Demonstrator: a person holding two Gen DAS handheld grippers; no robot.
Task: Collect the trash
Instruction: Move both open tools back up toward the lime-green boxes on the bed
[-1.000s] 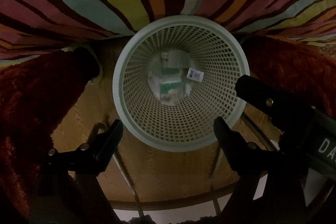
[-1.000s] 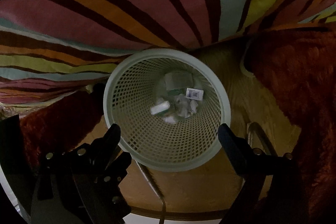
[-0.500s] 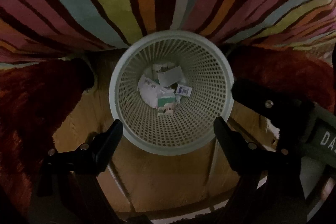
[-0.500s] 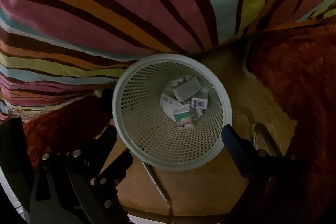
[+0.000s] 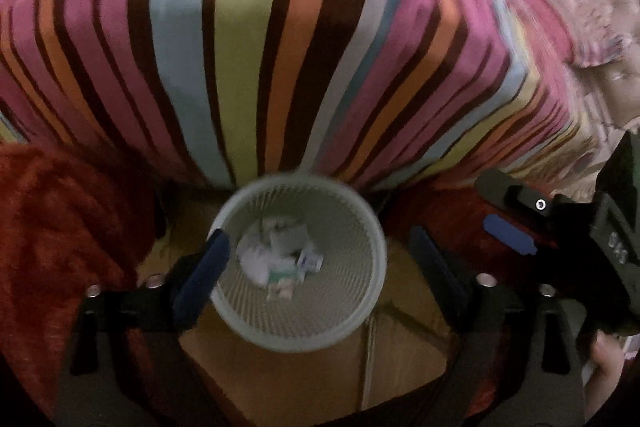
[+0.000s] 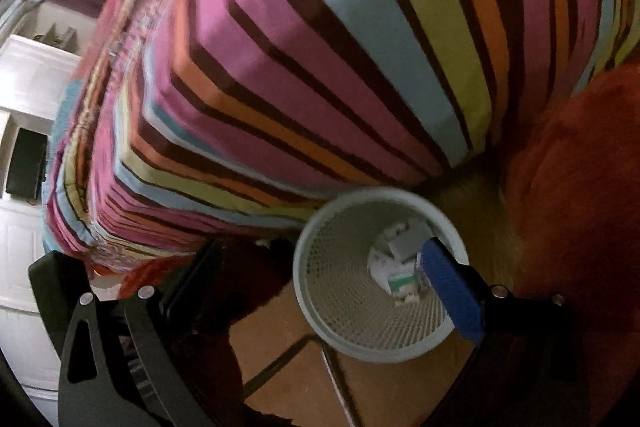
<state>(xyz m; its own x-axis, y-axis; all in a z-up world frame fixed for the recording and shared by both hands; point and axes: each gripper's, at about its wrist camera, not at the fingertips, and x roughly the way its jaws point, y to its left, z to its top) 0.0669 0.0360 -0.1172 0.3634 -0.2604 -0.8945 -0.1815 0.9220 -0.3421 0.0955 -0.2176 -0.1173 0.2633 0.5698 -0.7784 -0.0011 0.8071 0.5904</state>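
Both tongs stand wide open and empty. The left tongs (image 5: 316,263) have just been opening further, nothing between the jaws; the right tongs (image 6: 324,267) likewise spread within the last second. The trash (image 5: 280,259), crumpled paper and small cartons, lies at the bottom of the mesh wastebasket (image 5: 372,291) on the wooden floor (image 5: 400,367), against the striped bed (image 5: 280,47). The basket sits below and ahead of both tongs, centred under the left pair, which appears nearer. No loose trash is visible outside it.

The wooden floor (image 5: 304,383) carries a white mesh wastebasket (image 5: 362,227) and a red shaggy rug (image 5: 60,227).
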